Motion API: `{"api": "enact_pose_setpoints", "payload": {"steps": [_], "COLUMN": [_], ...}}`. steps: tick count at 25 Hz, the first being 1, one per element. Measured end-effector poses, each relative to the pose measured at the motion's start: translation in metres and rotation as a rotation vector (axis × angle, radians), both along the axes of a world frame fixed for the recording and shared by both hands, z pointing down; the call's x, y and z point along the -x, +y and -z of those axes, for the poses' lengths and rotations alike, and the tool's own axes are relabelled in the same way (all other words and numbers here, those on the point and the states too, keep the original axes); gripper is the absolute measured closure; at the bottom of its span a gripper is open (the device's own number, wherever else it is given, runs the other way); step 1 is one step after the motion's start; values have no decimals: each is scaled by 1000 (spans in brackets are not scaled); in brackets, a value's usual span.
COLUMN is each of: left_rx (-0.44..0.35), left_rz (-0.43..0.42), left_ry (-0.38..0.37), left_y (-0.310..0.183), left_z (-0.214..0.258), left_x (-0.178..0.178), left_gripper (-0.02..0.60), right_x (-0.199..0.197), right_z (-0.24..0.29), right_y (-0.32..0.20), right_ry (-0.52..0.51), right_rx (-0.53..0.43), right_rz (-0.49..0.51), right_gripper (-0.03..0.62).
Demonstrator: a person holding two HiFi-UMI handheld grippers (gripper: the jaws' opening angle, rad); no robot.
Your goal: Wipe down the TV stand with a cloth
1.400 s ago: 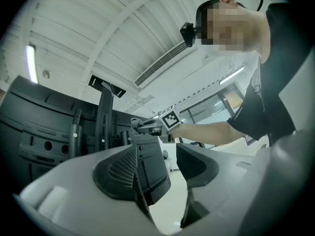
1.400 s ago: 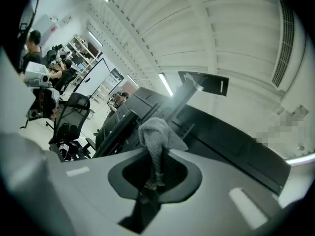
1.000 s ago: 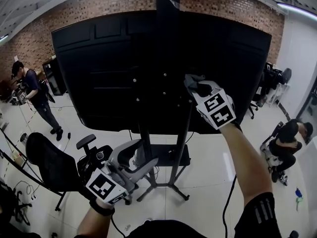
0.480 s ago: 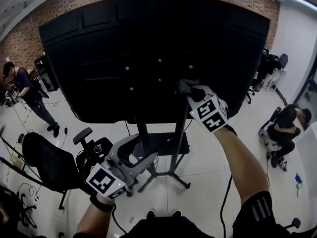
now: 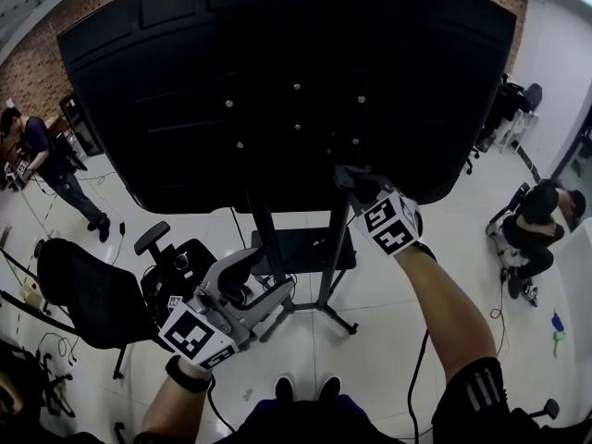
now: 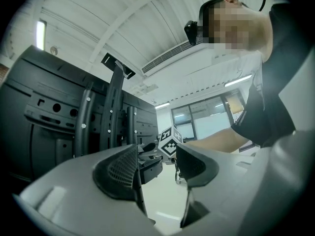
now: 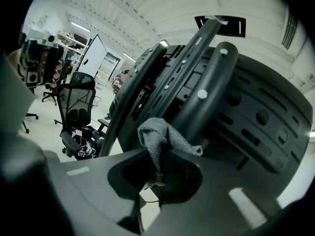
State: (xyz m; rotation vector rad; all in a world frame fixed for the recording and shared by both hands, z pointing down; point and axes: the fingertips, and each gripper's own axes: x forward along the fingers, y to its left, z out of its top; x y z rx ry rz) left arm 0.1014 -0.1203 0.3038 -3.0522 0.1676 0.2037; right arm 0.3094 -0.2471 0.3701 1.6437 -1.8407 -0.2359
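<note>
The TV stand holds a large black screen, seen from behind, on two dark upright poles (image 5: 331,257) over a low base shelf (image 5: 301,248). My right gripper (image 5: 361,191) is shut on a grey cloth (image 5: 350,178), which it presses against the right pole just below the screen's lower edge. In the right gripper view the cloth (image 7: 160,141) bunches up out of the right gripper (image 7: 157,173), against the pole (image 7: 206,87). My left gripper (image 5: 254,280) hangs low at the left, away from the stand. It is open and empty in the left gripper view (image 6: 157,156), with the poles (image 6: 112,107) beyond it.
A black office chair (image 5: 92,294) stands at the lower left, close to my left gripper, and shows too in the right gripper view as a chair (image 7: 78,100). One person (image 5: 37,155) stands far left and another (image 5: 532,220) crouches at the right. Cables lie on the white floor.
My right gripper has slid the cloth down the right pole, from the screen's back to just under its lower edge. The head view has tilted lower. The left gripper has barely moved.
</note>
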Motion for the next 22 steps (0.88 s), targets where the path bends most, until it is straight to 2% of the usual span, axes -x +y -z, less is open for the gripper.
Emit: {"api": "enact_pose_setpoints", "payload": {"steps": [10,22], "left_rx": [91,134], "left_rz": [11,9], "left_ry": [-46,-121], "left_y": [-26,-45], "left_z": [-69,-150], "left_x": [-16,-42], "left_gripper": [308,290], "right_x": [0,-4], "right_z": [-92,-228], "right_y": [3,5], "right_ry": [-56,-177], "right_rx": [101,243], "right_rz": [-3,-28], "right_gripper": [560,560]}}
